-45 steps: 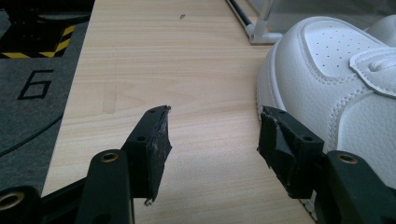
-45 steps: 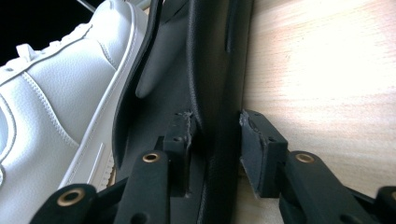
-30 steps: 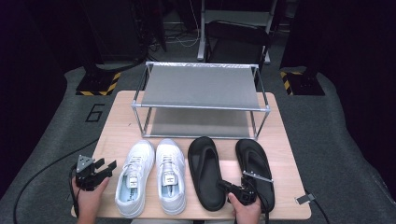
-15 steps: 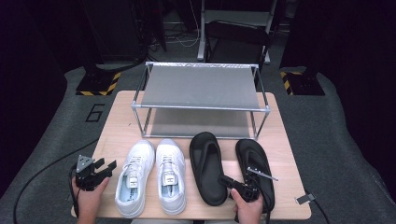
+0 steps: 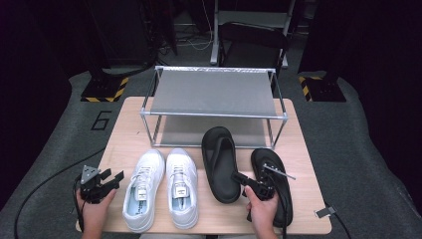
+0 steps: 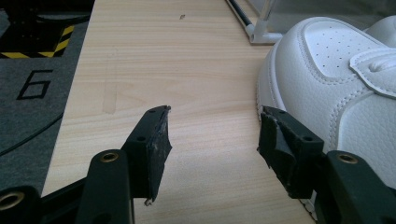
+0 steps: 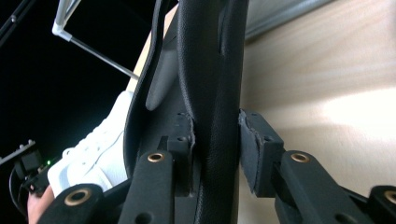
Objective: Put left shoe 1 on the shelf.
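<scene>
While the left gripper (image 5: 110, 178) waits open, the right gripper (image 7: 215, 140) clamps a black sandal's (image 5: 221, 158) edge; keep it level toward the shoe rack (image 5: 214, 92).

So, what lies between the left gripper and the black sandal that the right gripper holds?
In the high view, the pair of white sneakers lies side by side between the left gripper and the black sandal clamped by the right gripper.
</scene>
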A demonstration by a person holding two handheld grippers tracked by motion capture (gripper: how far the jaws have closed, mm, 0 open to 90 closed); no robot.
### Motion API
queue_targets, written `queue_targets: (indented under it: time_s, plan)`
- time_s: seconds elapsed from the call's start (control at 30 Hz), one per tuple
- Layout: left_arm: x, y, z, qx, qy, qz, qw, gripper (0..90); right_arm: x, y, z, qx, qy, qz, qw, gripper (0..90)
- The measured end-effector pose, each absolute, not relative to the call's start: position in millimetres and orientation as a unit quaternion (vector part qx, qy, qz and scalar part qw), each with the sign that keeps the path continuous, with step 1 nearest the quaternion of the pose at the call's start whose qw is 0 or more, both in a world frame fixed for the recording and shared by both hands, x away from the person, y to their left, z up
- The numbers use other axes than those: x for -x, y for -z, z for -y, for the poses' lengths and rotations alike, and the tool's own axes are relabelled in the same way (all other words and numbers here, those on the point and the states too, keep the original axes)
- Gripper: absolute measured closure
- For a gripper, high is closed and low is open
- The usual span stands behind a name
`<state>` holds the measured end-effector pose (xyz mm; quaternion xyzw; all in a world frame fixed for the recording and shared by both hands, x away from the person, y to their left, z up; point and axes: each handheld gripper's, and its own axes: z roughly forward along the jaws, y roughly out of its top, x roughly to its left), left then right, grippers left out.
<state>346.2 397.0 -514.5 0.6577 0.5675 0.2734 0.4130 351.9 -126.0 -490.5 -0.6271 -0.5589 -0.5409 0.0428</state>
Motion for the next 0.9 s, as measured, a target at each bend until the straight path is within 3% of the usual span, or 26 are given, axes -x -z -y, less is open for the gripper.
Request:
queue_targets:
  time_s: [0.9]
  plan:
    - [-347, 516, -399, -0.657, -0.272, -0.567, 0.415, 42.6, -433, 485, 108, 0.636, 0.536, 0.555, 0.006, 67.2]
